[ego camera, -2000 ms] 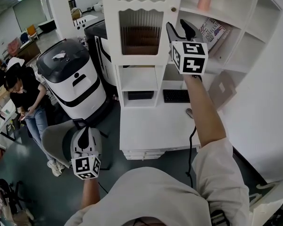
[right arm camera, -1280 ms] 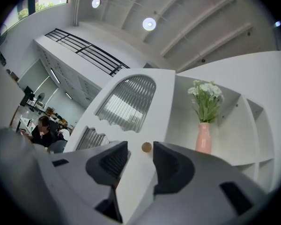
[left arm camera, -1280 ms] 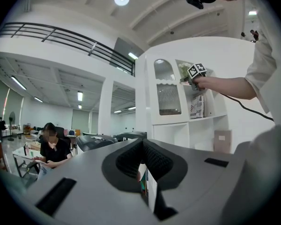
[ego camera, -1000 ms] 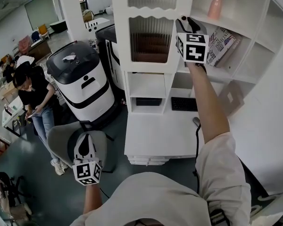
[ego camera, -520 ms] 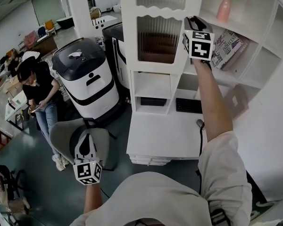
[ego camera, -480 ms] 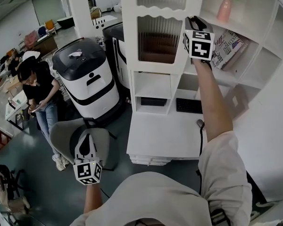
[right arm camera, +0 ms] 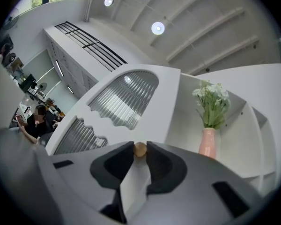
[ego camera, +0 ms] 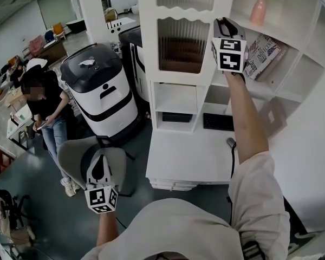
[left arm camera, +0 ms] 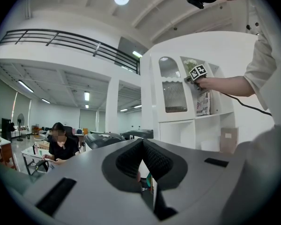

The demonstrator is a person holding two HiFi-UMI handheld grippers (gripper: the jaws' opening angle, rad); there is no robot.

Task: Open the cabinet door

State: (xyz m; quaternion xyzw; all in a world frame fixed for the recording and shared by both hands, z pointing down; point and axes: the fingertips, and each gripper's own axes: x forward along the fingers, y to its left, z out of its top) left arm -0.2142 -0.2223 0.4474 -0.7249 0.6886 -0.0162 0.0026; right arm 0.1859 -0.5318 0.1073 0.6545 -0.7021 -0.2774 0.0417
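Note:
The white cabinet door [ego camera: 181, 45] with ribbed glass stands closed in the upper part of the shelf unit. At its right edge is a small round wooden knob [right arm camera: 140, 149]. My right gripper [ego camera: 223, 23] is raised to that edge, and its jaws are closing with the knob between them. In the right gripper view, the pads [right arm camera: 125, 154] touch the knob on both sides. The right gripper [left arm camera: 196, 74] also shows at the door [left arm camera: 174, 96] in the left gripper view. My left gripper [ego camera: 99, 164] hangs low by a grey chair, shut with nothing in it.
A white and black machine [ego camera: 97, 91] stands left of the cabinet, with a person [ego camera: 43, 107] beyond it. A grey chair [ego camera: 76, 156] is beside my left gripper. Below the door are a white desk [ego camera: 187, 156] and a keyboard [ego camera: 219, 122]. A pink vase [ego camera: 258, 10] and books [ego camera: 262, 47] sit on the shelves.
My right gripper has risen from in front of the open shelf to the door's right edge and has stayed there for the last half second. The left gripper has not moved.

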